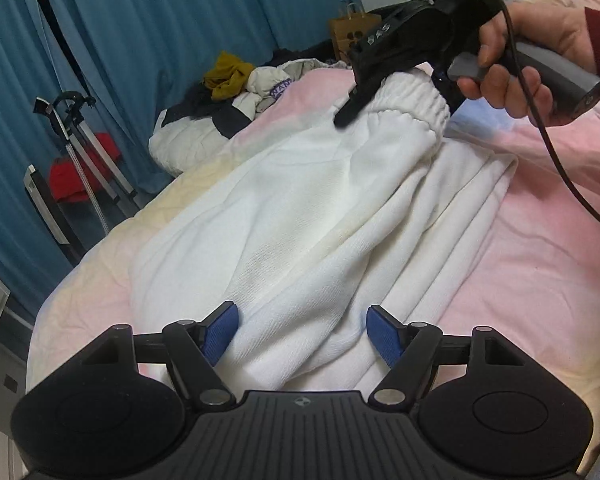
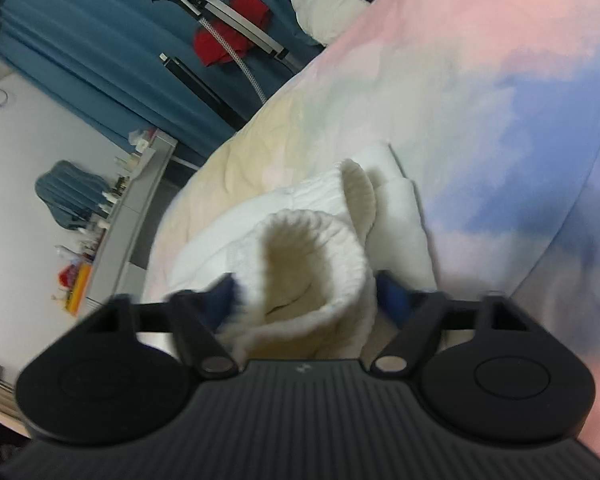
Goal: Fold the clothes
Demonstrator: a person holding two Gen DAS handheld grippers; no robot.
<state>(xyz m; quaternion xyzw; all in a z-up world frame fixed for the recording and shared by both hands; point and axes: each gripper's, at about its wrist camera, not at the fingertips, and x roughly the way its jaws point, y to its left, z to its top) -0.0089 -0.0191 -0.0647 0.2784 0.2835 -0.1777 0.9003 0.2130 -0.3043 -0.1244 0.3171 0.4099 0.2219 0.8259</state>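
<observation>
Folding looks barely half done: from the left wrist, white sweatpants (image 1: 300, 216) lie lengthwise on the bed (image 1: 520, 260), left tool (image 1: 300, 336) spread wide astride the leg end; from the right wrist, right tool (image 2: 304, 300) pinches their waistband (image 2: 312, 248), lifted.

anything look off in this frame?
Nothing damaged or spilled. The white sweatpants lie bunched, not flat; the right gripper straddles the elastic waistband, the left gripper the other end. A clothes pile sits unfolded behind.
</observation>
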